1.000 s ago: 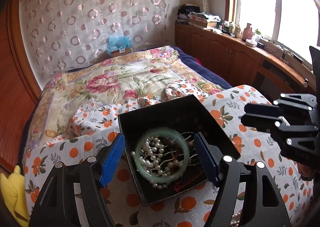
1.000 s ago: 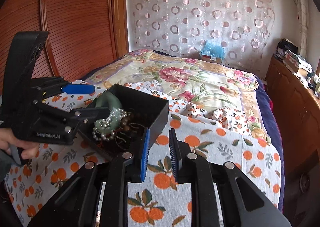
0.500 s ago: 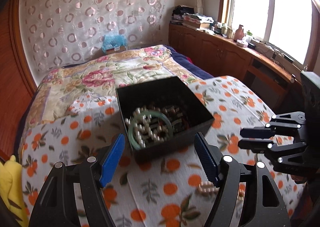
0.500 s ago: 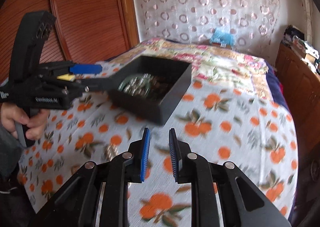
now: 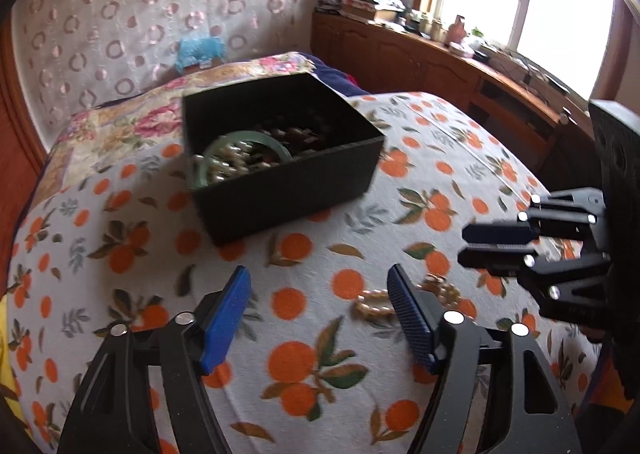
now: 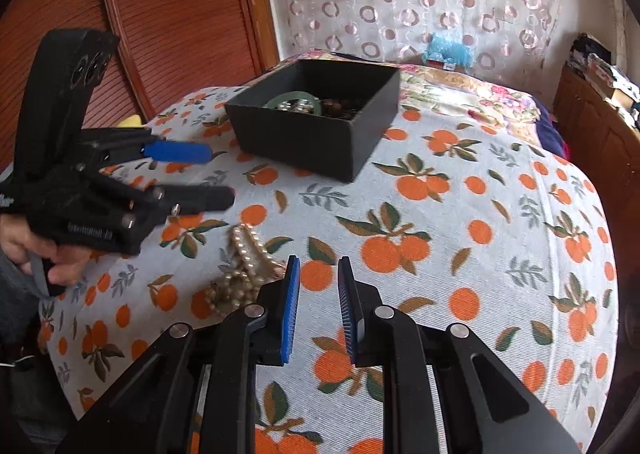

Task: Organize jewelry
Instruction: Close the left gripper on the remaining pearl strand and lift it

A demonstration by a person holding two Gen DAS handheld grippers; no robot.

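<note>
Left gripper [image 5: 318, 314] hovers level over the orange-print cloth [image 6: 460, 214], jaws spread wide and empty. Right gripper [image 6: 318, 310] hangs alongside, jaws narrowly parted, holding nothing. The pearl necklace [image 6: 240, 274] lies between them; the black jewelry box [image 5: 280, 162] sits ahead.

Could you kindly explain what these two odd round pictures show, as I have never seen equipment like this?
A person holds one pair of black tongs in each hand; each carries a wide-angle camera looking along its fingers. The left tongs are wide open, the right tongs only narrowly apart. Neither holds anything. Each camera also sees the other tongs. On the orange-print cloth stands a black box containing a green bangle, pearls and dark beads. A loose pearl necklace lies on the cloth near the tongs.
</note>
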